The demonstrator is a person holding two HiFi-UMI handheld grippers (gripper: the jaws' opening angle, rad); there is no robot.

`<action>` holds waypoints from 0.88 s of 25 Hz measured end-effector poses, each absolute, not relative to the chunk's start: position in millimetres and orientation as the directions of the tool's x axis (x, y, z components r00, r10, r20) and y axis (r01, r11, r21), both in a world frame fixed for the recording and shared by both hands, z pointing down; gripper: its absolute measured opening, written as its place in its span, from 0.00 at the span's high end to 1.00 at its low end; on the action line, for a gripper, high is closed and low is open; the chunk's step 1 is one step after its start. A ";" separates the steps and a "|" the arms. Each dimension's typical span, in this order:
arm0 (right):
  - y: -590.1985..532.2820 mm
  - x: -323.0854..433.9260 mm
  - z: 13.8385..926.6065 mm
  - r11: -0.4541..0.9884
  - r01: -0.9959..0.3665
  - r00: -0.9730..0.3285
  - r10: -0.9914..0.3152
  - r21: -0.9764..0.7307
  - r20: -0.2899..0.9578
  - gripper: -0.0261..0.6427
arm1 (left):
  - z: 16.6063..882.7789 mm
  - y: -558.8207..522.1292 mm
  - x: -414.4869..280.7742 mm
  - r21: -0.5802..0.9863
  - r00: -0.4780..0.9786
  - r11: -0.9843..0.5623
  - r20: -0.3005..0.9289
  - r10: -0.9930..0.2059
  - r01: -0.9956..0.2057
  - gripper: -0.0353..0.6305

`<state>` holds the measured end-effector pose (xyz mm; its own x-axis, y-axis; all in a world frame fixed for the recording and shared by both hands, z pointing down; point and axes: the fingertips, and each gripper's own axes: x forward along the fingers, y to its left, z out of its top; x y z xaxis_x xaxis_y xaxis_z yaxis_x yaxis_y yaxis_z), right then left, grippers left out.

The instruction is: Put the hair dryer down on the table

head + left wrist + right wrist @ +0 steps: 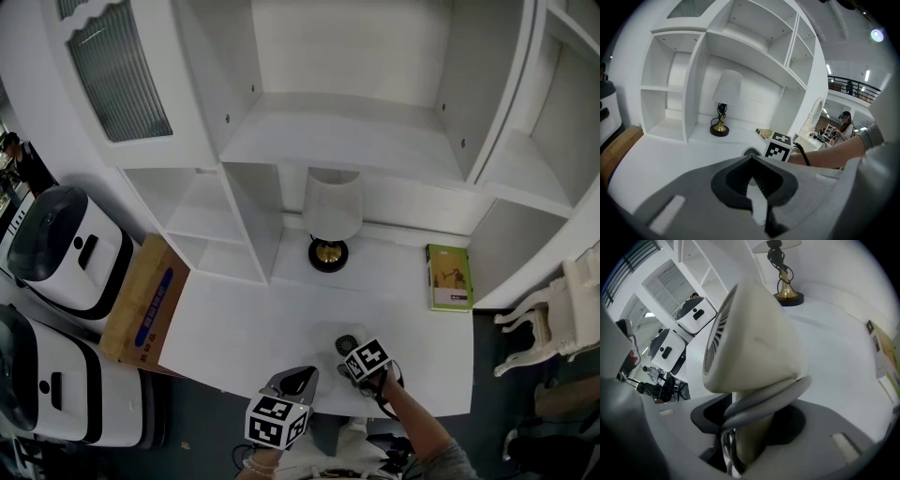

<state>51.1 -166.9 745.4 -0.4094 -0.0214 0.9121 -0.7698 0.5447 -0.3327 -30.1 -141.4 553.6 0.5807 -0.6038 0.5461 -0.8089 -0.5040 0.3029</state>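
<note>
The right gripper [749,430] is clamped on the handle of the cream hair dryer [754,343], its jaws closed around the handle and the grey cord [764,401] coiled about it; the dryer stands head-up with its grille turned to the side. From the head view the dryer sits over the near part of the white table [253,328], toward the front edge and right of centre; whether it touches the top cannot be told. The left gripper [751,161] hangs just beside and nearer the person, its jaw tips together with nothing between them. A table lamp [330,223] stands at the back under the shelves and a green book [449,277] lies to the right, both well apart from the dryer. The step in hand looks like the set-down itself; the next move likely calls for lowering and tipping the dryer until its body rests flat on the bare table, then parting the jaws so the handle and cord slip free without dragging it.
</note>
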 end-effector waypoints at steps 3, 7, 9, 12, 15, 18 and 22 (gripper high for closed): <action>-166.7 49.9 747.4 0.581 -0.756 -0.382 -0.018 -0.302 0.924 0.61 | 554.0 -140.8 -31.8 0.307 0.579 -0.498 0.546 -0.606 -0.811 0.95; -165.9 50.2 749.4 0.611 -0.745 -0.350 -0.016 -0.268 0.937 0.61 | 555.4 -139.0 -33.6 0.309 0.578 -0.495 0.548 -0.605 -0.812 0.95; -164.5 51.9 752.0 0.656 -0.723 -0.301 -0.017 -0.217 0.953 0.61 | 556.0 -138.2 -34.8 0.312 0.577 -0.492 0.549 -0.604 -0.812 0.95; -163.3 53.8 756.1 0.714 -0.682 -0.242 -0.019 -0.156 0.970 0.61 | 556.7 -137.5 -35.9 0.315 0.576 -0.489 0.550 -0.605 -0.814 0.95; -163.5 52.1 759.7 0.732 -0.663 -0.238 -0.011 -0.154 0.971 0.61 | 557.4 -138.0 -38.3 0.316 0.572 -0.482 0.550 -0.609 -0.817 0.95; -164.0 52.4 760.5 0.741 -0.655 -0.229 -0.012 -0.145 0.973 0.61 | 558.4 -138.2 -39.2 0.319 0.571 -0.479 0.550 -0.610 -0.818 0.95; -161.3 52.4 760.7 0.777 -0.619 -0.186 -0.006 -0.112 0.983 0.61 | 560.1 -137.9 -40.2 0.323 0.572 -0.477 0.552 -0.607 -0.817 0.95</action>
